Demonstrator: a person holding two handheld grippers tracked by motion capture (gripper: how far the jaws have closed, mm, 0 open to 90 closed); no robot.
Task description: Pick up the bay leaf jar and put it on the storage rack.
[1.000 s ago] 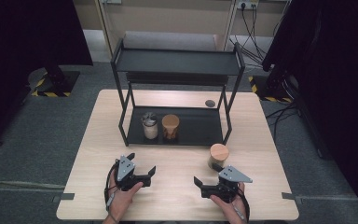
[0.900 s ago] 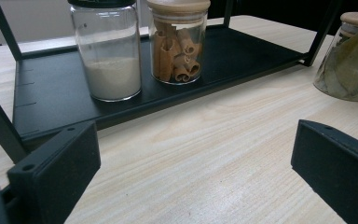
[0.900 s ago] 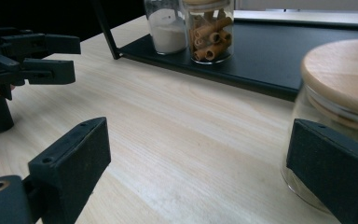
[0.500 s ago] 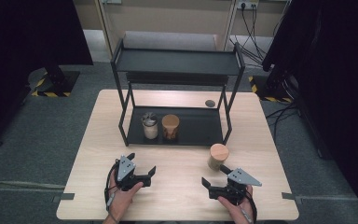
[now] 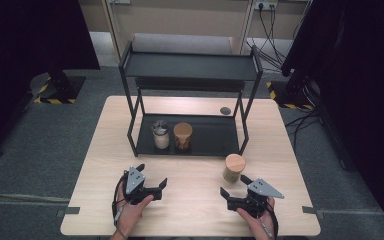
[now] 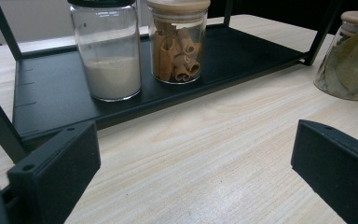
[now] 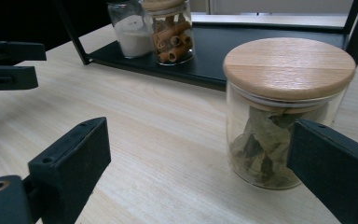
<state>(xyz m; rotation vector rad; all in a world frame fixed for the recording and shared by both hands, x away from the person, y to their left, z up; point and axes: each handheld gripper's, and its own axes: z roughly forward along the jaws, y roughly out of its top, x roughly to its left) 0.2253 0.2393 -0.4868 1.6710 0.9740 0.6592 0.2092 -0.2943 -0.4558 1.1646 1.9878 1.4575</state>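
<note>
right claw (image 5: 233, 188) spread wide, empty, low over the worktop (image 5: 195, 210) near its front edge; the bay-leaf jar (image 7: 284, 112) stands just ahead, nearer the right-hand jaw, not touched. left claw (image 5: 152, 176) also spread, holding nothing, toward the front left. jar sits on the worktop just outside the rack's (image 5: 215, 145) front right post; sugar jar (image 5: 160, 135) and cinnamon jar (image 5: 182, 135) already on the lower tray. step looks like approach. next: centre the jaws around the glass body, then close.
</note>
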